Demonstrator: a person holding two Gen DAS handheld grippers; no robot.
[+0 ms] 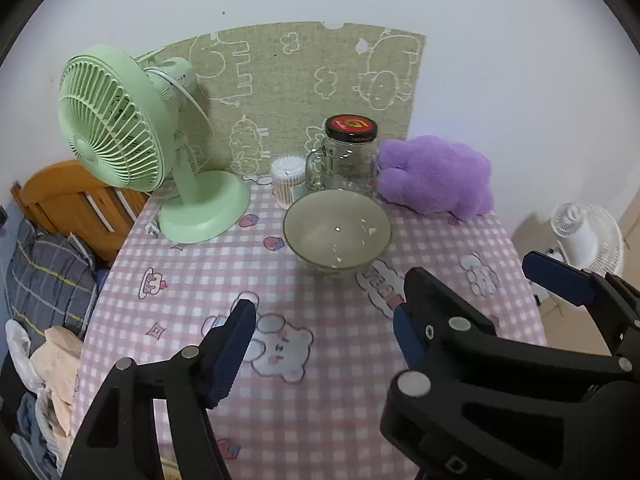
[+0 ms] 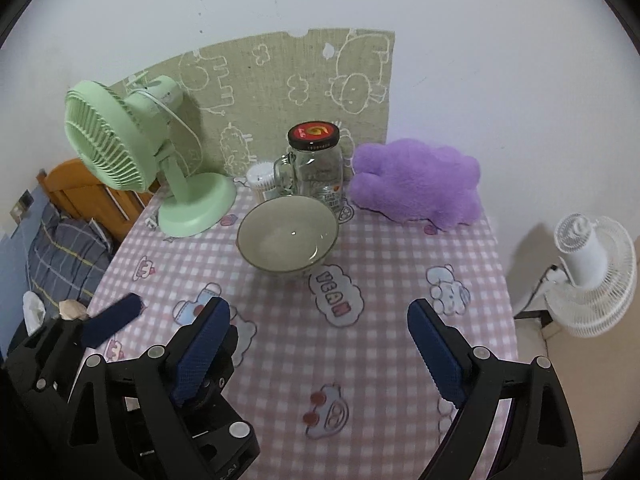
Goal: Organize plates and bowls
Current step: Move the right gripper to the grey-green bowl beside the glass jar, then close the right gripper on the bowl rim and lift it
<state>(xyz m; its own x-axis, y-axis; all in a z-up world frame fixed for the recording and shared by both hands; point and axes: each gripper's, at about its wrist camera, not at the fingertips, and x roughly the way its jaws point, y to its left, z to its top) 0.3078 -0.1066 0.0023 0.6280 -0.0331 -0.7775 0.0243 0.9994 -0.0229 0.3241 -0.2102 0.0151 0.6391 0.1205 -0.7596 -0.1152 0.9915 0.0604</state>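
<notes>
Presently, one pale green ceramic bowl (image 1: 337,230) is sitting upright toward the back edge of the tabletop covered by a pink-and-white checked cloth (image 1: 192,276), roughly midway between its side edges. Nothing is showing inside the bowl except light glints. No plates are appearing in either view.

Behind the bowl, a clear glass jar with a black-and-red lid (image 1: 349,152) is standing close to it; whether the two are touching cannot be told. The bowl's rim is cutting off the jar's base. A small round container of cotton swabs (image 1: 287,178) is standing left of the jar, half hidden in the right wrist view. A mint green desk fan (image 1: 120,128) is occupying the back left corner, and a purple plush toy (image 1: 434,178) is lying at the back right corner.

The left gripper (image 1: 324,318) is hovering above the cloth with jaws apart, gripping nothing. The right gripper (image 2: 318,320) is likewise standing open and empty above the cloth. Both are well short of the bowl.

A white floor fan (image 2: 592,272) beyond the right edge is partly cropped by the lens border.
</notes>
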